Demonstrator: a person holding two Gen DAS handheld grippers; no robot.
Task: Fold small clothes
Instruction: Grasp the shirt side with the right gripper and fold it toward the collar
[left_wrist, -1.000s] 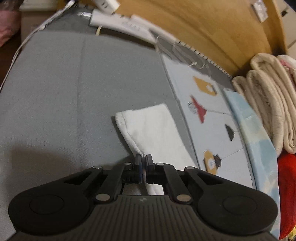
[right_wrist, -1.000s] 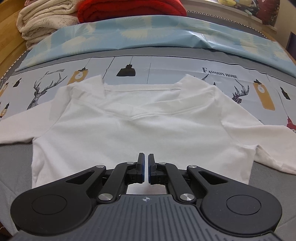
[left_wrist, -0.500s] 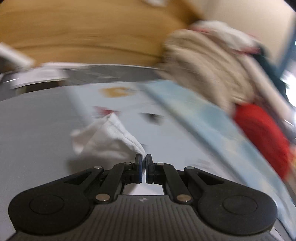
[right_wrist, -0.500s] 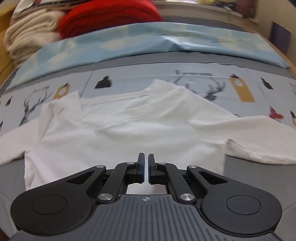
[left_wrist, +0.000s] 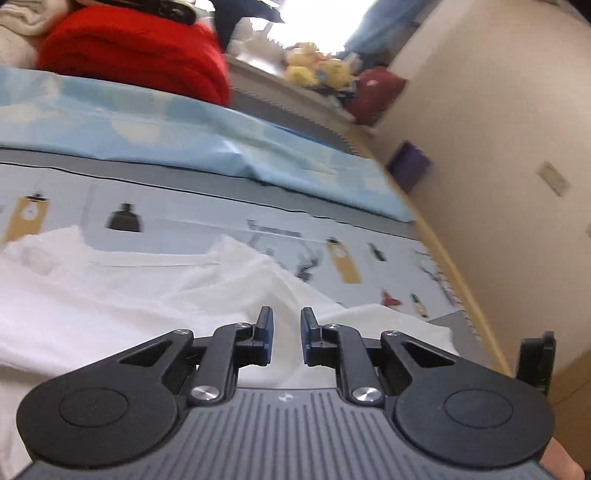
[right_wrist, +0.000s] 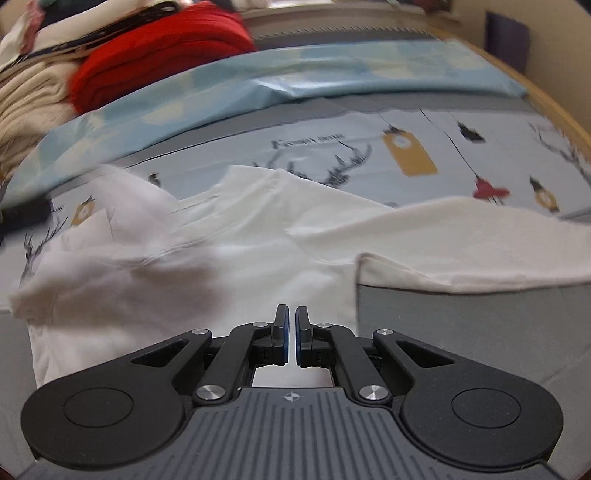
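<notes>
A small white long-sleeved shirt (left_wrist: 110, 295) lies spread on a printed sheet. My left gripper (left_wrist: 287, 325) hovers just above its body. Its jaws are opening with a narrow gap, and the pads (left_wrist: 266, 332) press on nothing; white cloth only shows behind them. In the right wrist view one sleeve (right_wrist: 110, 229) lies rumpled and folded over the shirt (right_wrist: 258, 240), while the other sleeve (right_wrist: 461, 240) stretches out to the right. My right gripper (right_wrist: 291, 325) is shut and empty, low over the shirt's lower edge.
A light blue cloth (left_wrist: 184, 136) runs across behind the shirt, with a folded red blanket (left_wrist: 140, 48) and cream blankets (right_wrist: 29, 99) stacked beyond it. Grey mat (right_wrist: 480, 332) lies bare under the outstretched sleeve. A wooden edge (left_wrist: 461, 277) and a wall bound the right side.
My left gripper, shut on the sleeve's end, swung from the grey mat across to over the shirt body, then its jaws parted. My right gripper slid rightward along the shirt, still shut.
</notes>
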